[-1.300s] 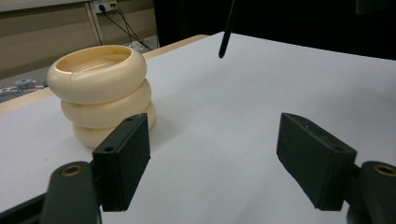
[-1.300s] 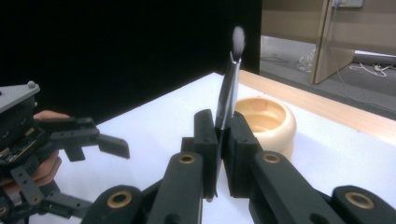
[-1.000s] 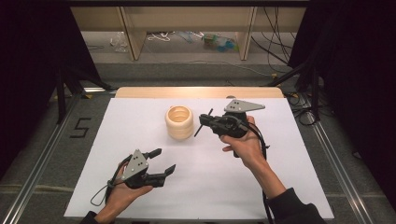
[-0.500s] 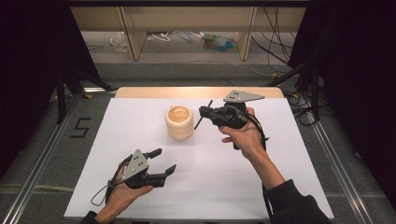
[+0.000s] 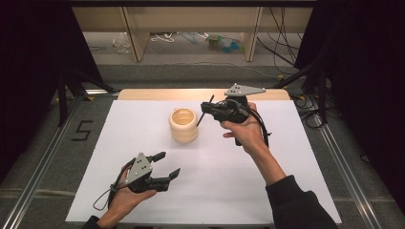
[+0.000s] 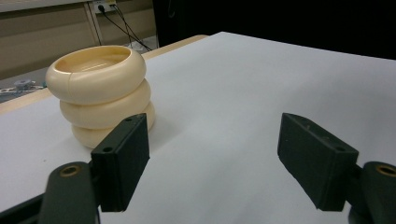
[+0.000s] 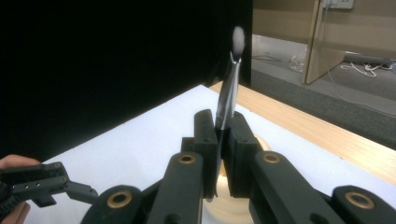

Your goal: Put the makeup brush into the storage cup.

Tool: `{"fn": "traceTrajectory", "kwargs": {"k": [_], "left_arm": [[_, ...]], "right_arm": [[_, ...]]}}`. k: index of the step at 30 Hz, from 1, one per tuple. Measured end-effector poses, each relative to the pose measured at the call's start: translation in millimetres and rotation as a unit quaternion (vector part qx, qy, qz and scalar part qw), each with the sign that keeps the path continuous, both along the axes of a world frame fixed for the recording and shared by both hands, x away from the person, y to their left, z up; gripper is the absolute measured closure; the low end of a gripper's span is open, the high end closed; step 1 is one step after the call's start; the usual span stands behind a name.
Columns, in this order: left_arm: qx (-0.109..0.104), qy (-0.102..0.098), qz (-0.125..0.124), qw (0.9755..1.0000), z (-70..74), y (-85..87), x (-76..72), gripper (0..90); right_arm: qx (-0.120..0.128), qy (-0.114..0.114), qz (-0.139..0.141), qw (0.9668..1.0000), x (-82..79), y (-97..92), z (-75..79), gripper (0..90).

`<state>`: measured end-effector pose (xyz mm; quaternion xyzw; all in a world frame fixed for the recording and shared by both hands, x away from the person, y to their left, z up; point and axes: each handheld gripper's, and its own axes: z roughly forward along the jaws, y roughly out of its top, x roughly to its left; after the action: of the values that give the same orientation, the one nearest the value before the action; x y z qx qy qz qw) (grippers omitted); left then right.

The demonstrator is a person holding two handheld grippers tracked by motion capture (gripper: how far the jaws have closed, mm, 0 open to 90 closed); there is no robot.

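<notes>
Right claw [image 5: 206,110] pinches a slim brush [image 7: 229,86] just beside the ringed cup [image 5: 184,125] — left claw [image 5: 165,164] rests low, spread wide, holding nothing.

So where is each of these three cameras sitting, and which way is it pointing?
High view: above the table's near edge, looking forward and down; both forearms, left gripper, right gripper.
Left gripper view: on the left gripper, looking across the table at the cream ringed holder; its open fingers.
Right gripper view: on the right gripper; fingers pinch a thin brush.
All three share the holder.
</notes>
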<state>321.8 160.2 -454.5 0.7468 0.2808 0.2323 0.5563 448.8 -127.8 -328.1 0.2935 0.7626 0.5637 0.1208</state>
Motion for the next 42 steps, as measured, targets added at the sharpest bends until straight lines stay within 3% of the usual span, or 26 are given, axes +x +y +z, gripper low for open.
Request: {"fn": "traceTrajectory", "kwargs": {"k": [31,42], "left_arm": [[-0.012,-0.007,-0.001,0.9999,1.8,0.7,-0.5,25.0],[-0.006,-0.006,-0.003,1.0000,1.7,0.4,-0.7,24.9]], "right_arm": [[-0.017,0.007,-0.014,0.9997,31.7,30.2,-1.6,85.2],[-0.020,0.012,-0.019,0.9995,42.5,40.3,-8.3,85.2]]}}
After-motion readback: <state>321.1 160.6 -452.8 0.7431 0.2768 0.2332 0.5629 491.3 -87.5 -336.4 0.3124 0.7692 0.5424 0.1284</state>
